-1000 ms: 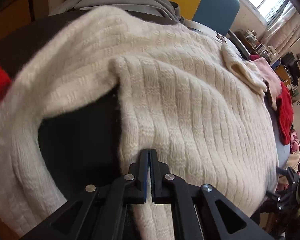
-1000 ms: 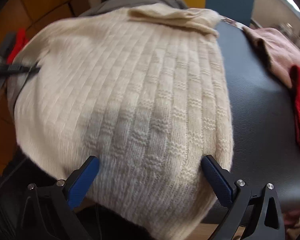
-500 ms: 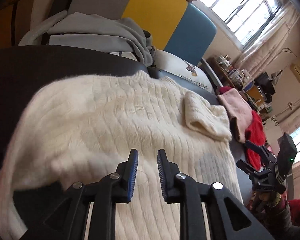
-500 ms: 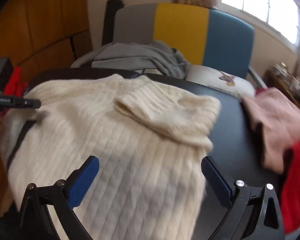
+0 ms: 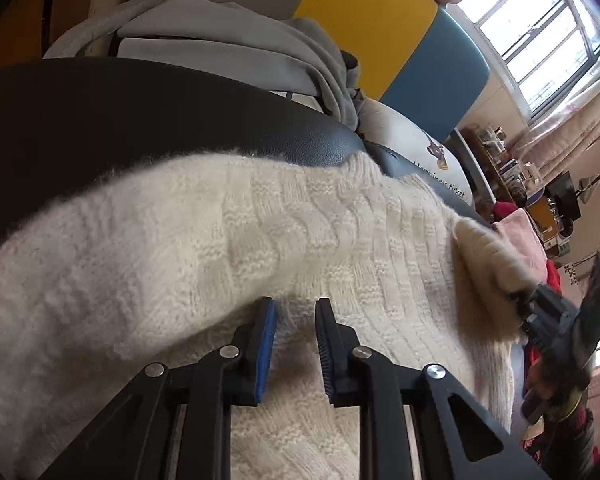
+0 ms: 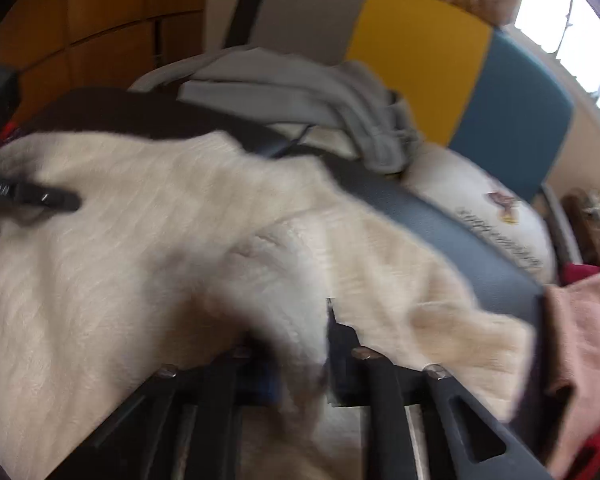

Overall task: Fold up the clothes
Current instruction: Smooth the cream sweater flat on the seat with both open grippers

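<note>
A: While our left gripper [image 5: 294, 344] hovers slightly spread over the cream sweater [image 5: 180, 248] on the dark surface [image 5: 140, 120], where's the sleeve?

B: Pinched in our right gripper [image 6: 300, 344], across the body. Pink cloth [image 6: 580, 320] lies just beside; grey garment [image 6: 300, 92] beyond.

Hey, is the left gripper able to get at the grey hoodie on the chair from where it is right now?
Probably not directly. The left gripper sits low over the cream sweater, jaws slightly apart and empty. The grey hoodie lies beyond the table's far edge; nothing blocks it, but it looks a long reach.
</note>
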A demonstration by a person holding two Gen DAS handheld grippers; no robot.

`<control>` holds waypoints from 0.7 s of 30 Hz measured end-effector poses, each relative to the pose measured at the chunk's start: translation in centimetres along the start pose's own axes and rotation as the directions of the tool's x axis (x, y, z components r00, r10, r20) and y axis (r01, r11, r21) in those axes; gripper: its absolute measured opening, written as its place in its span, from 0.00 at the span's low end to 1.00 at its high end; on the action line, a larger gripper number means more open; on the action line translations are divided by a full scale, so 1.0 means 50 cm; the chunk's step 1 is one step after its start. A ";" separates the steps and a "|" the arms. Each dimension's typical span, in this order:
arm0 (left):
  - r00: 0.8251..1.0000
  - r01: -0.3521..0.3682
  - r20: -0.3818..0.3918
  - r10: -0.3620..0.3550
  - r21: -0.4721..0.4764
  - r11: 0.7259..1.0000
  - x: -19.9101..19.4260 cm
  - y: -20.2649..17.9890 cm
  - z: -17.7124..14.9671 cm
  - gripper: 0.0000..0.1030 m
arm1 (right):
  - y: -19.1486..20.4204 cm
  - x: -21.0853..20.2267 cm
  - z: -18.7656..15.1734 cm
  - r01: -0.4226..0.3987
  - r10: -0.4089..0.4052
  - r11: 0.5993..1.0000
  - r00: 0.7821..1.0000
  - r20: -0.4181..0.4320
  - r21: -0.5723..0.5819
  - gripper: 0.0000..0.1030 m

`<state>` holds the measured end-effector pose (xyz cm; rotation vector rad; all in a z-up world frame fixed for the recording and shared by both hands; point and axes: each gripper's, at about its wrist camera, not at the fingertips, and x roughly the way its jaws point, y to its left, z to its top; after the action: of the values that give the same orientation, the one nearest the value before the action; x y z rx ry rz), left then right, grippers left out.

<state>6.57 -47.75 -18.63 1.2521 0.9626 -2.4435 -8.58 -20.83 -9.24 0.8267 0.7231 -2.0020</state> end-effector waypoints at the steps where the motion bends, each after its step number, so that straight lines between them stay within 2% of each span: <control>1: 1.000 0.002 0.002 -0.002 0.002 1.000 0.001 0.000 -0.001 0.19 | -0.033 -0.018 -0.001 0.034 -0.035 0.999 0.999 0.012 0.023 0.17; 4: 1.000 0.004 0.006 -0.004 0.010 1.000 0.002 0.000 -0.001 0.19 | -0.136 -0.070 -0.007 0.140 -0.144 0.985 0.989 0.036 0.095 0.17; 7: 1.000 -0.001 0.001 0.001 0.013 1.000 0.003 -0.002 0.002 0.19 | -0.257 -0.112 -0.027 0.287 -0.292 0.942 0.956 0.005 0.173 0.17; 10: 1.000 -0.006 -0.004 0.006 0.014 1.000 0.003 -0.003 0.005 0.19 | -0.378 -0.141 -0.070 0.462 -0.455 0.859 0.887 -0.085 0.222 0.20; 11: 1.000 -0.010 -0.001 0.010 0.016 1.000 0.001 -0.005 0.007 0.19 | -0.422 -0.147 -0.094 0.480 -0.462 0.833 0.877 -0.132 0.274 0.22; 13: 1.000 -0.017 0.007 0.017 0.020 1.000 -0.002 -0.008 0.012 0.19 | -0.499 -0.167 -0.146 0.487 -0.443 0.775 0.873 -0.203 0.404 0.43; 14: 1.000 -0.021 0.010 0.021 0.021 1.000 -0.004 -0.009 0.014 0.19 | -0.527 -0.183 -0.171 0.493 -0.440 0.734 0.869 -0.225 0.468 0.48; 16: 0.999 -0.029 0.018 0.029 0.025 0.999 -0.007 -0.012 0.019 0.19 | -0.555 -0.236 -0.206 0.499 -0.475 0.645 0.855 -0.208 0.578 0.52; 17: 0.999 -0.033 0.021 0.033 0.027 0.999 -0.009 -0.014 0.021 0.19 | -0.549 -0.261 -0.206 0.502 -0.507 0.627 0.844 -0.177 0.596 0.53; 18: 0.999 -0.037 0.025 0.036 0.028 0.999 -0.011 -0.016 0.024 0.19 | -0.533 -0.278 -0.196 0.478 -0.510 0.646 0.850 -0.130 0.594 0.58; 19: 0.999 -0.041 0.029 0.040 0.030 0.999 -0.012 -0.017 0.026 0.19 | -0.513 -0.287 -0.180 0.431 -0.481 0.689 0.873 -0.078 0.583 0.71; 21: 0.998 -0.055 0.043 0.054 0.041 0.998 -0.014 -0.024 0.031 0.19 | -0.450 -0.271 -0.135 0.276 -0.335 0.809 0.942 0.022 0.520 0.84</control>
<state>5.43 -47.88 -16.91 1.2195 0.8584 -2.4502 -19.92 1.52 1.13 0.9283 0.2581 -2.5727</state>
